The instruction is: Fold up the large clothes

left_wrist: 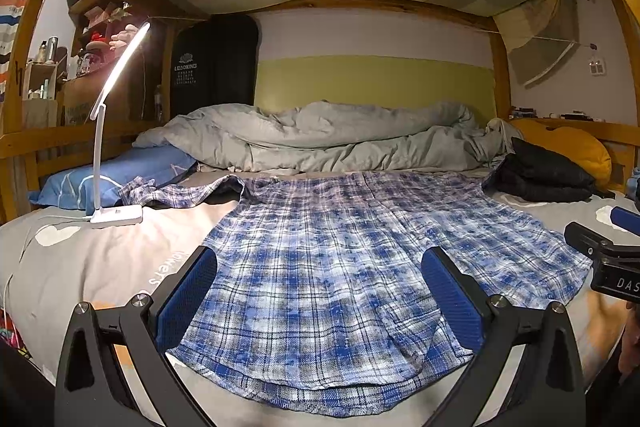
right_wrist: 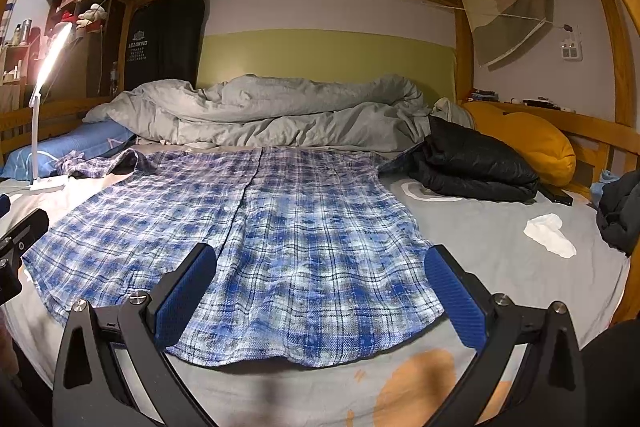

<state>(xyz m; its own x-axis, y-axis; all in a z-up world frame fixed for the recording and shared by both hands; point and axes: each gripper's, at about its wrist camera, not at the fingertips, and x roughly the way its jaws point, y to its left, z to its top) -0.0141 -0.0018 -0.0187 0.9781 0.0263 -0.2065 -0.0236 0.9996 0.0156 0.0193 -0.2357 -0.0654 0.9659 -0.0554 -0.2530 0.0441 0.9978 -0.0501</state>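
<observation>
My left gripper [left_wrist: 320,291] and right gripper [right_wrist: 320,287] hang wide open, empty, over the shirt's [right_wrist: 256,235] hem; it runs lengthwise away from me.

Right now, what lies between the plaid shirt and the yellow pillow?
A folded black jacket lies between plaid shirt and yellow pillow, clearest in right wrist view.

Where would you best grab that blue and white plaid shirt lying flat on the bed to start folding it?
Probably at the blue and white plaid shirt side edges near the hem, one open gripper each: left gripper from the left, right gripper from the right. The shirt lies spread flat, front up, hem nearest, so its outer edges are free to pinch and fold inward.
</observation>
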